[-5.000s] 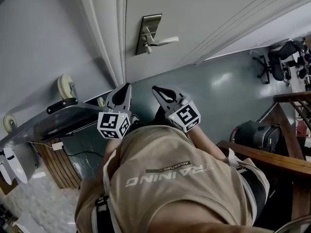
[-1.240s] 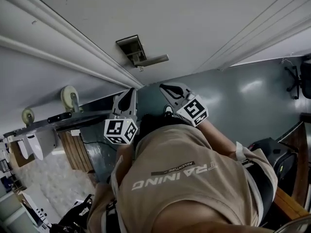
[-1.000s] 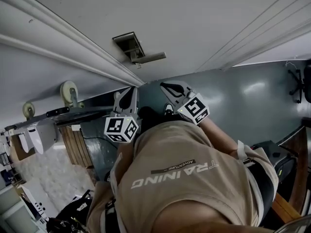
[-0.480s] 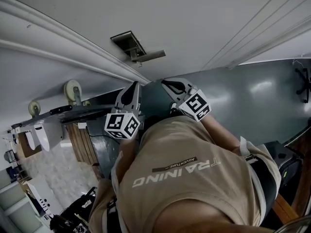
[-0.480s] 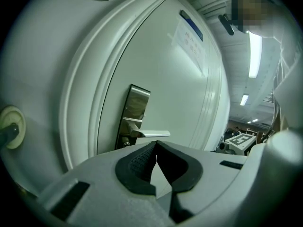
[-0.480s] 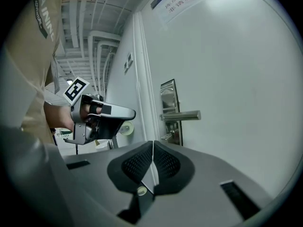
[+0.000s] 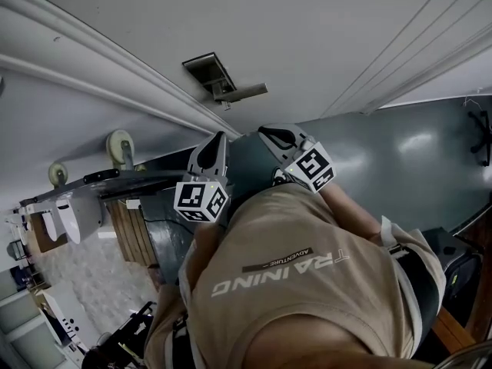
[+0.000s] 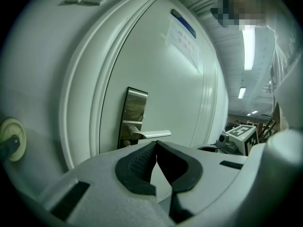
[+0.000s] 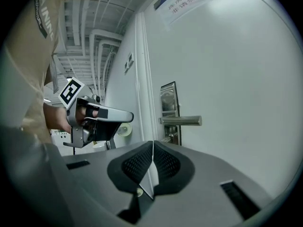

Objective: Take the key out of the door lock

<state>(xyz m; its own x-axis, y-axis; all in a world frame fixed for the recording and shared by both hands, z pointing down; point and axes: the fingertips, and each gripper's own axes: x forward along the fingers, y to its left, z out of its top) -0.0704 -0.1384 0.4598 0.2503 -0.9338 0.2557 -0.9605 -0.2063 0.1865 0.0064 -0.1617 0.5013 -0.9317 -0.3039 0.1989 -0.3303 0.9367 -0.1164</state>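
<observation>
Nothing of the task proper had been done at this moment. The door [image 7: 323,29] stood shut, with its lock plate [image 7: 206,69] and lever handle [image 7: 246,93] untouched. In the right gripper view a small metal stub showed just under the lever, which I took to be the key [image 9: 168,137] seated in the lock (it was too small to make out a bow or blade). The left gripper [image 8: 156,143] had its two pads meeting at the tips, and nothing lay in the wedge-shaped gap behind them. The right gripper [image 9: 153,142] was closed in the same way, tip against tip and empty. In the head view both tools were held close in front of the person's chest, side by side and pointing toward the door. They were well apart from the lock plate, so neither was in reach of the key. By my reading the whole job remained. One gripper, likely the right since it faced the plate more squarely, had to be brought up to the lock and its jaws parted. It then had to close on the key's exposed end and draw it straight out along the keyway. Whether the key first needed turning to a release position could not be judged from these views.
</observation>
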